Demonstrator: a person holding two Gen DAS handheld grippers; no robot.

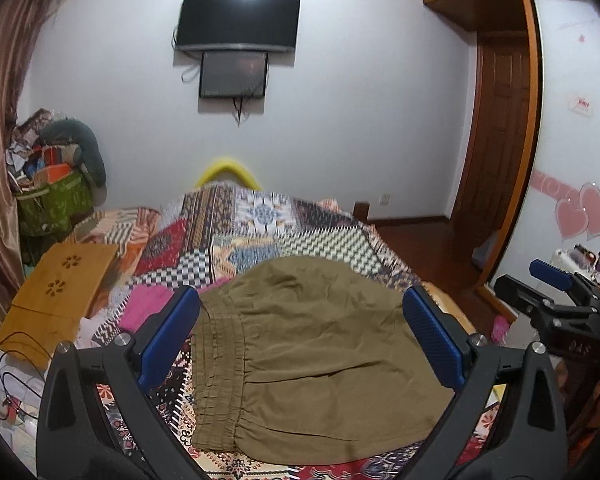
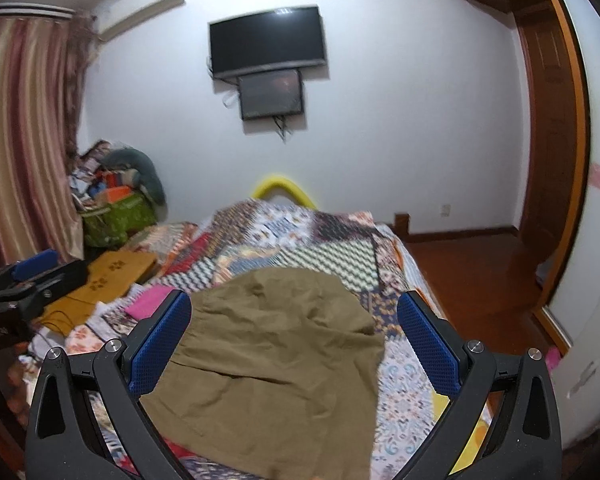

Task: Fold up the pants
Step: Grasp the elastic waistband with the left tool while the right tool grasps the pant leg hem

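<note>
one pair of olive-brown pants (image 1: pixel 308 356) lies folded into a wrinkled, roughly square bundle on the patchwork bed (image 1: pixel 260 232), at its near edge. the gathered elastic waistband (image 1: pixel 218 380) sits on the bundle's left side, running from the near edge towards the far end; the bundle has no clear long axis. two tongs: left tongs (image 1: pixel 300 336) spread wide, empty, above it. right tongs (image 2: pixel 294 344) likewise released, gripping nothing.

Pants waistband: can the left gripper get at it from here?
Probably yes. The left gripper has its jaws open above the olive pants, and nothing covers the elastic waistband lying on the patchwork bedspread.
</note>
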